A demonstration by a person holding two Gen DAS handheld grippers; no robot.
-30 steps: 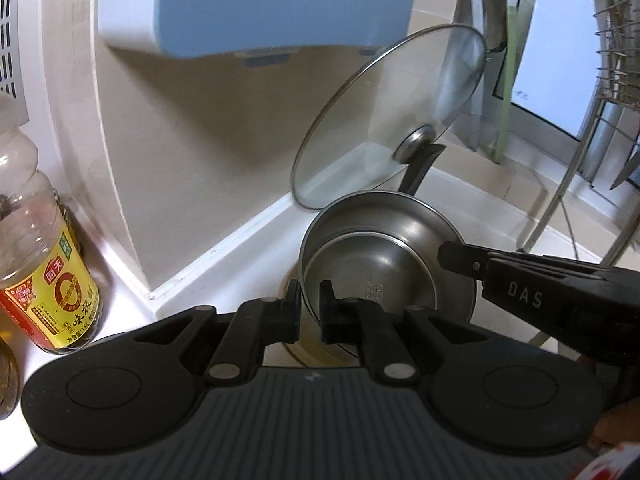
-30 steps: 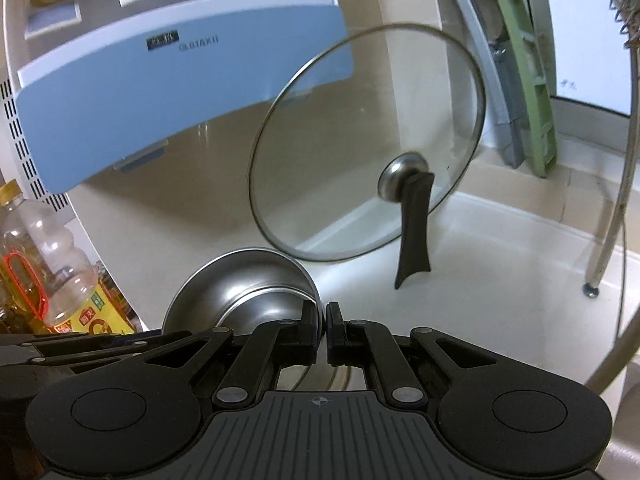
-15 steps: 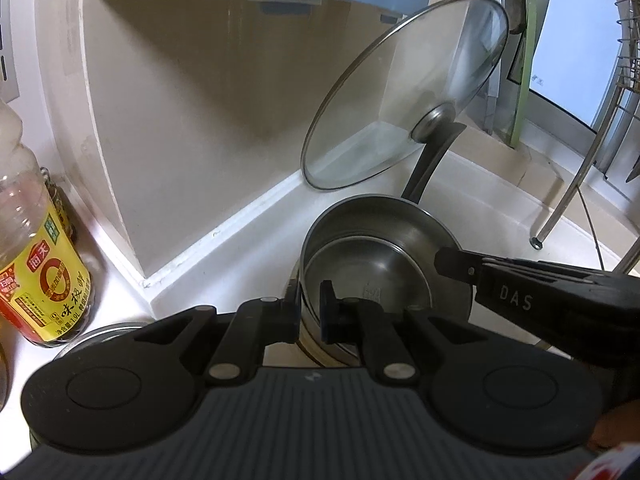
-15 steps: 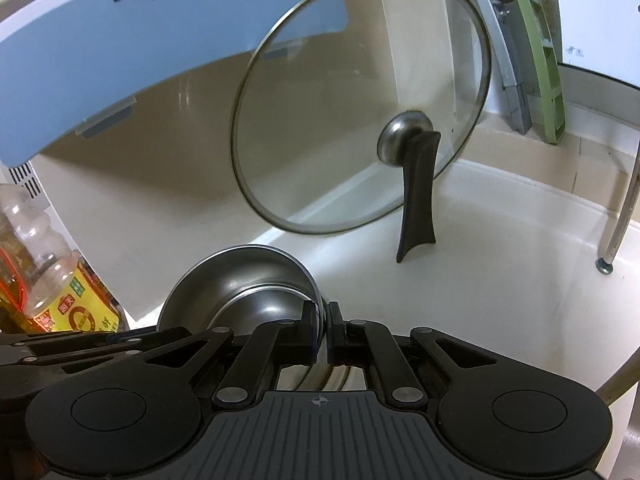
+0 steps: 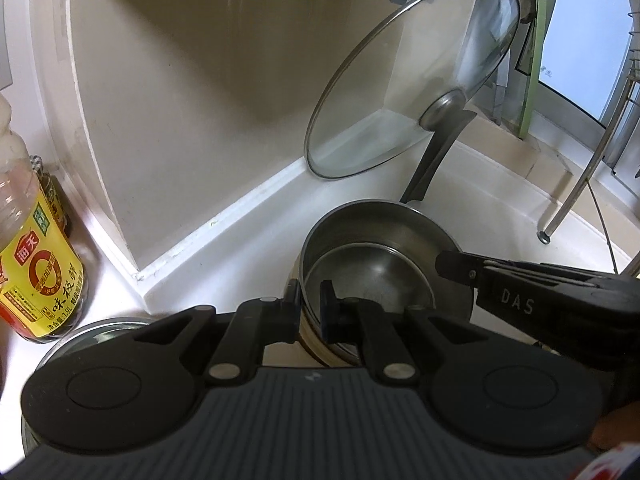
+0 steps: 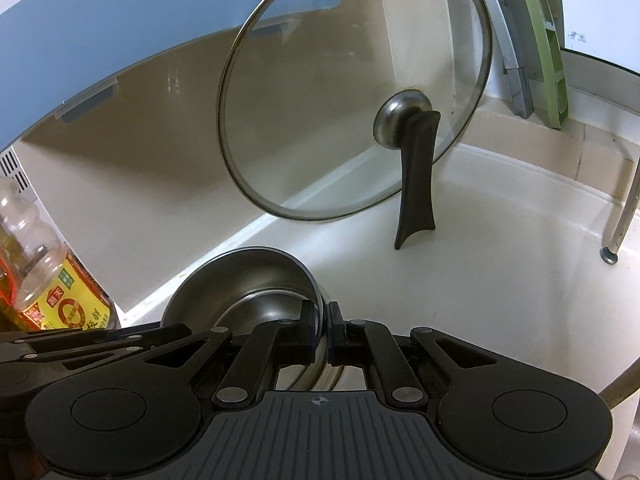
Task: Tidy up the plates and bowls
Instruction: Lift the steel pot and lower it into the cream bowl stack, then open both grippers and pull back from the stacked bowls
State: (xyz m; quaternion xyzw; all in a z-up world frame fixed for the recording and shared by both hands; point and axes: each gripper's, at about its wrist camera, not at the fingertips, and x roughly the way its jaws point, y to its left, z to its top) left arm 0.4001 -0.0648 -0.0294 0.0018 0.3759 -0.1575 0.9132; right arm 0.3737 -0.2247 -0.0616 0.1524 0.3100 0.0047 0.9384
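Observation:
A stack of nested steel bowls [image 5: 372, 256] is held between both grippers above the white counter. A beige dish [image 5: 310, 336] shows under the steel ones. My left gripper [image 5: 311, 298] is shut on the near-left rim of the stack. My right gripper [image 6: 320, 318] is shut on the right rim; it shows in the left wrist view as a black arm [image 5: 520, 292] from the right. The bowls also show in the right wrist view [image 6: 244, 280].
A glass pot lid [image 5: 412, 80] with a black handle [image 6: 416, 176] leans against the beige wall behind the bowls. An oil bottle [image 5: 36, 256] stands at left. A metal rack leg [image 5: 572, 200] stands at right. A round steel rim [image 5: 104, 330] lies under my left gripper.
Both grippers have carried the bowl stack forward and lower, closer to the wall corner and the glass lid. The grips have not changed.

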